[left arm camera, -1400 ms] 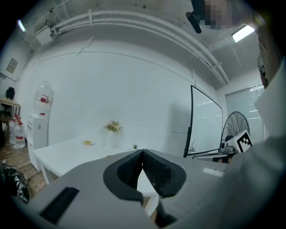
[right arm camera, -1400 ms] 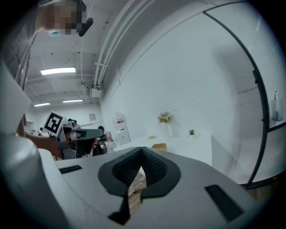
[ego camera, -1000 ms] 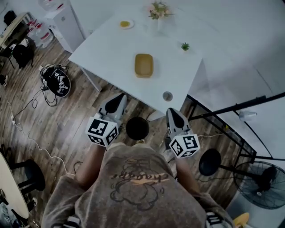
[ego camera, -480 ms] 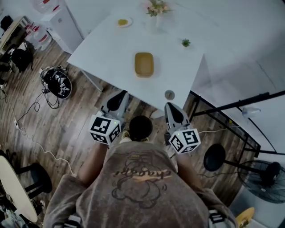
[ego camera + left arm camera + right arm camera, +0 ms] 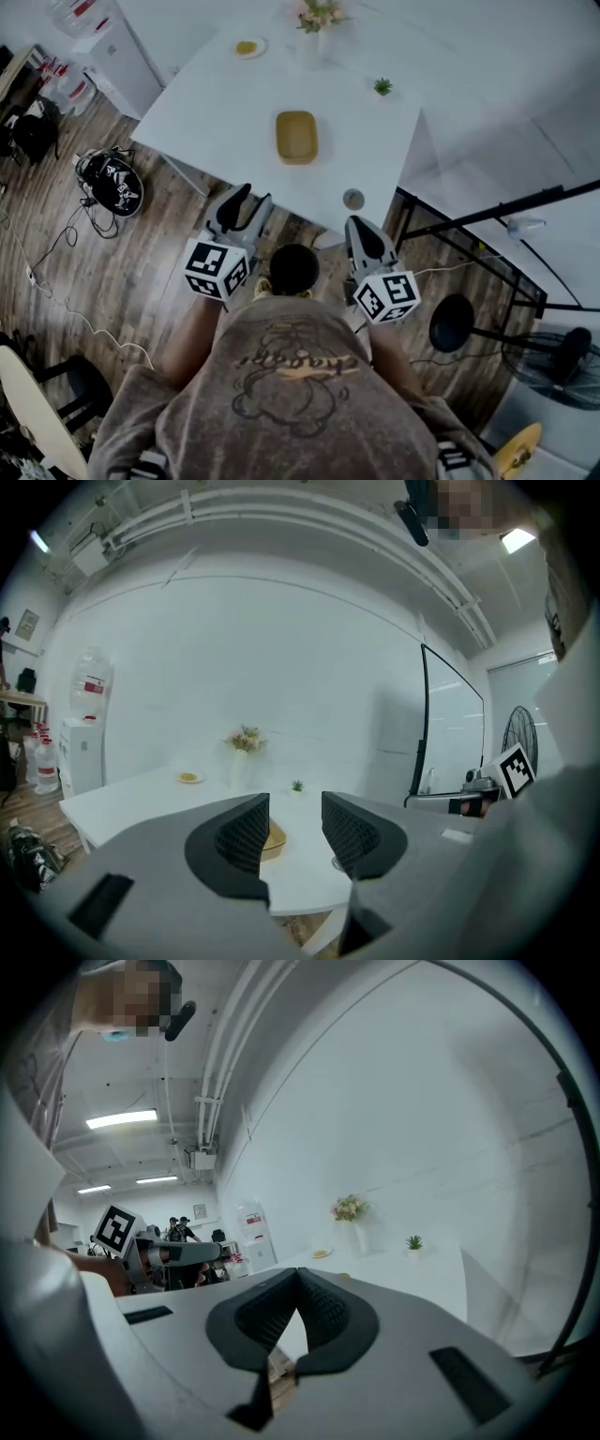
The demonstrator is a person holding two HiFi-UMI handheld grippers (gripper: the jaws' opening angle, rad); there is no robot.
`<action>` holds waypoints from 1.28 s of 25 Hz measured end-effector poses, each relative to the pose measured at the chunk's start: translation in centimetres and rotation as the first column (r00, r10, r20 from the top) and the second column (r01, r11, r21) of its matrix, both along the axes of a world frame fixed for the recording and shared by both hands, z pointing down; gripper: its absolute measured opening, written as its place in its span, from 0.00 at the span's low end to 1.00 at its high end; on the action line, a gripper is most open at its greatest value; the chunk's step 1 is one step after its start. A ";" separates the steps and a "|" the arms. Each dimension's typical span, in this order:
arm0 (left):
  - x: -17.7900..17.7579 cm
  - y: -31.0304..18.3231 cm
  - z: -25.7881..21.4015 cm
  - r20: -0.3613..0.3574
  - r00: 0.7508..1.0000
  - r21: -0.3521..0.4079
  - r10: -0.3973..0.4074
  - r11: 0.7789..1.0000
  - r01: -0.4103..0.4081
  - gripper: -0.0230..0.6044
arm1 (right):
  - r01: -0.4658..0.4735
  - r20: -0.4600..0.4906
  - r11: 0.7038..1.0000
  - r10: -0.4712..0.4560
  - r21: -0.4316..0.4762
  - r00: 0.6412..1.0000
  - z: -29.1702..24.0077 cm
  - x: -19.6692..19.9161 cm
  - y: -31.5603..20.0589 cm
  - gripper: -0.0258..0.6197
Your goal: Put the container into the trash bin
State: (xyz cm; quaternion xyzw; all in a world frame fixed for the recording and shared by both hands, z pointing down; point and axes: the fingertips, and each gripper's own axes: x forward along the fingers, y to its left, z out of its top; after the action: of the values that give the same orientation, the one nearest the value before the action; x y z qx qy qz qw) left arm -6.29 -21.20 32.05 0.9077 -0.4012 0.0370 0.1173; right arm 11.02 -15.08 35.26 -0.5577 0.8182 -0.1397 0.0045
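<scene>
The tan, shallow container [image 5: 296,137] lies on the white table [image 5: 206,103], beyond both grippers. My left gripper [image 5: 251,197] hovers at the table's near edge with its jaws opening and nothing between them. In the left gripper view the container [image 5: 274,837] shows through the gap of that gripper [image 5: 295,825], farther off. My right gripper [image 5: 360,226] is shut and empty by the table's near corner, and its pads meet in the right gripper view [image 5: 298,1279]. A round black bin [image 5: 294,269] stands on the floor between the two grippers, close to my body.
On the table are a small round object [image 5: 353,199] at the near edge, a little plant [image 5: 382,86], a vase of flowers [image 5: 317,17] and a small plate [image 5: 247,47]. A dark bag [image 5: 111,178] and cables lie on the floor at left. A black stool [image 5: 452,323] and a fan [image 5: 562,361] stand at right.
The left gripper's jaws have parted from shut. Both grippers have edged forward toward the table's near edge. The container has not moved.
</scene>
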 end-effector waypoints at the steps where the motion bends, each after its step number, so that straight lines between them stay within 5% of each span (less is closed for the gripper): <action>1: 0.0 -0.2 0.1 -0.006 1.000 -0.006 0.003 1.000 -0.003 0.30 | -0.002 -0.001 1.000 0.002 -0.001 1.000 0.1 0.0 0.0 0.04; 9: -0.9 -2.9 1.5 -0.061 0.998 -0.068 -0.028 0.997 0.024 0.47 | -0.012 -0.007 1.000 0.012 -0.009 1.000 0.2 -0.1 0.0 0.04; 22: 1.3 -9.6 4.1 -0.024 0.999 -0.104 -0.045 0.994 0.042 0.47 | -0.029 -0.006 0.999 0.029 -0.036 1.000 1.0 1.0 -1.5 0.04; 32: 3.2 -15.0 10.2 0.088 0.993 -0.166 -0.077 0.982 0.091 0.47 | -0.041 -0.001 0.997 0.041 -0.064 0.999 2.6 2.1 -3.2 0.04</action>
State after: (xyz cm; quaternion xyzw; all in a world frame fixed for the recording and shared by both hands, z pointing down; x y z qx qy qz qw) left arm -3.07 -36.24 42.21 0.8744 -0.4391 0.1026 0.1792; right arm 13.14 -18.31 37.82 -0.5740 0.8018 -0.1659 -0.0102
